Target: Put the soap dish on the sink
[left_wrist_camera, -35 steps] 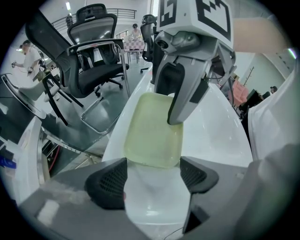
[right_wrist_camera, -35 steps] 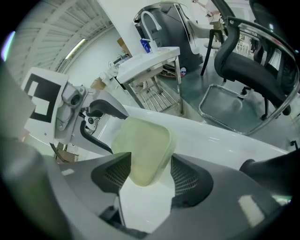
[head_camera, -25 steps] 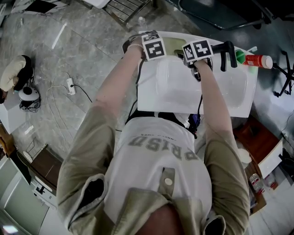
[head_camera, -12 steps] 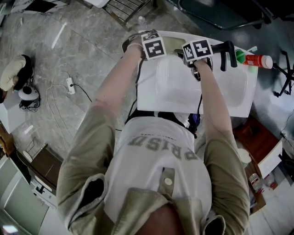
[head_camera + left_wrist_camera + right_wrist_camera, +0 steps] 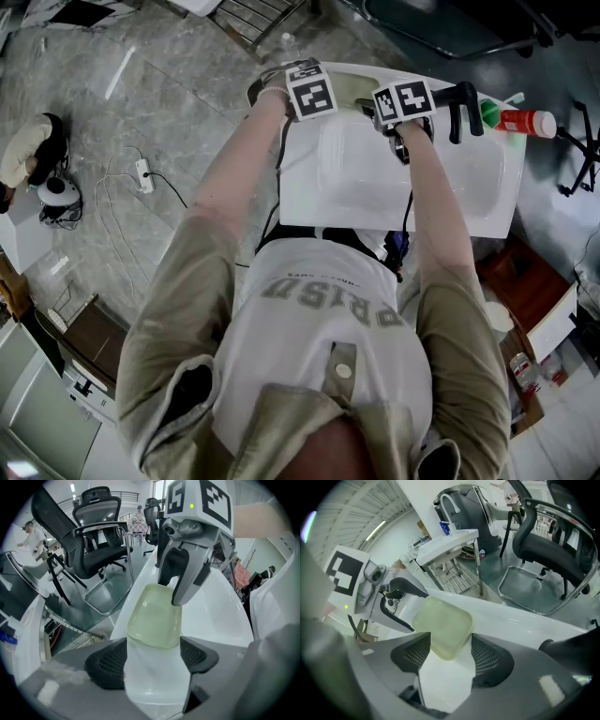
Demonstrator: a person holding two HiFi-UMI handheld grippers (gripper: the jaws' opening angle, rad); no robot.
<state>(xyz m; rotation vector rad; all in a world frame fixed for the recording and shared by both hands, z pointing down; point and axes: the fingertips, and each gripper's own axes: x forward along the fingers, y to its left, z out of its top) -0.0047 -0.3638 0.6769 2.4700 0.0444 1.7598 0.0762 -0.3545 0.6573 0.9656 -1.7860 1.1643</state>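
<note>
White porcelain all round: the sink (image 5: pixel 450 192) has a narrow back ledge, and past its far edge the floor (image 5: pixel 141 141) drops away, so there is little margin on that side. Towards the person the basin lies wide and bare, with plenty of room there.

On the ledge to the right stands the black faucet (image 5: pixel 457 108), close beside the right gripper (image 5: pixel 450 656). Past it a red, white and green bottle (image 5: pixel 514 122) lies near the sink's corner. Beyond the ledge, a black office chair (image 5: pixel 101 536) is parked well off.

The left gripper (image 5: pixel 152 656) tilts down with its jaws spread and nothing pressed between them. The right gripper faces it, jaws wide too. The near corner of the soap dish (image 5: pixel 442 626) shows in its gap, the pads clear of it.

That dish rests flat on the back ledge between both claws. It is pale yellow-green, translucent, a shallow rounded rectangle.
</note>
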